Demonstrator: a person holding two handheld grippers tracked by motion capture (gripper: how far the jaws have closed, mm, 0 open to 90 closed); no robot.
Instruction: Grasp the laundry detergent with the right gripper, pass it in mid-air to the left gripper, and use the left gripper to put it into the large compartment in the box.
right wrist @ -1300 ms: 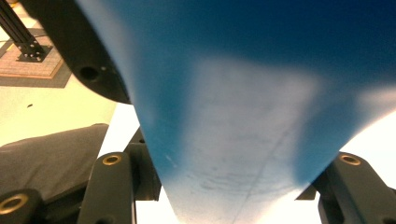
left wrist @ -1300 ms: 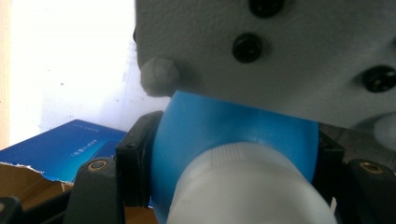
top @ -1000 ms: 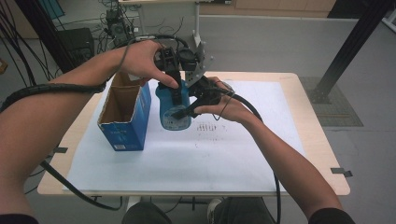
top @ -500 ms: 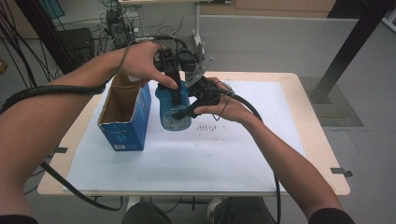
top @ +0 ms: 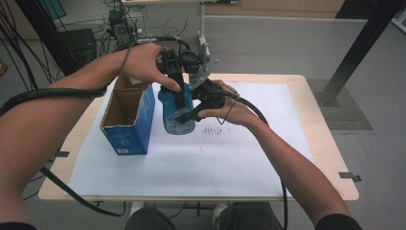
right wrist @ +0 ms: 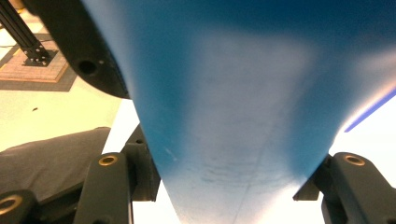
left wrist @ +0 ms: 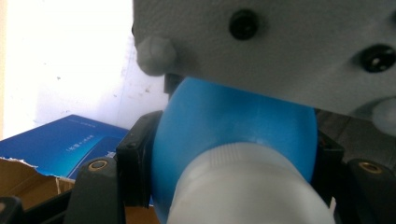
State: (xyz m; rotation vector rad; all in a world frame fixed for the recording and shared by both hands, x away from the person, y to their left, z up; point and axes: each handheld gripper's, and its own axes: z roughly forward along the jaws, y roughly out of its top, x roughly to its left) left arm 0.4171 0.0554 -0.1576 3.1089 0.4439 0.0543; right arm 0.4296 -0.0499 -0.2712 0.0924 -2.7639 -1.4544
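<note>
A blue plastic bottle (top: 173, 111) with a white cap (left wrist: 243, 191) is held just above the white sheet, beside the box. My left gripper (top: 178, 98) comes down from above and is shut on the bottle's upper part near the cap; in the left gripper view both jaws press the blue shoulder (left wrist: 233, 116). My right gripper (top: 184, 116) reaches in from the right and is shut on the lower body; the blue wall (right wrist: 243, 107) sits between its jaws.
An open blue cardboard box (top: 127, 120) stands upright just left of the bottle, its top flaps torn. A white paper sheet (top: 249, 158) covers most of the wooden table (top: 330, 158). Cables trail off the table's left side.
Hands, grippers and bottle hold almost the same pose; at most a slight shift of the left gripper on the bottle top.
</note>
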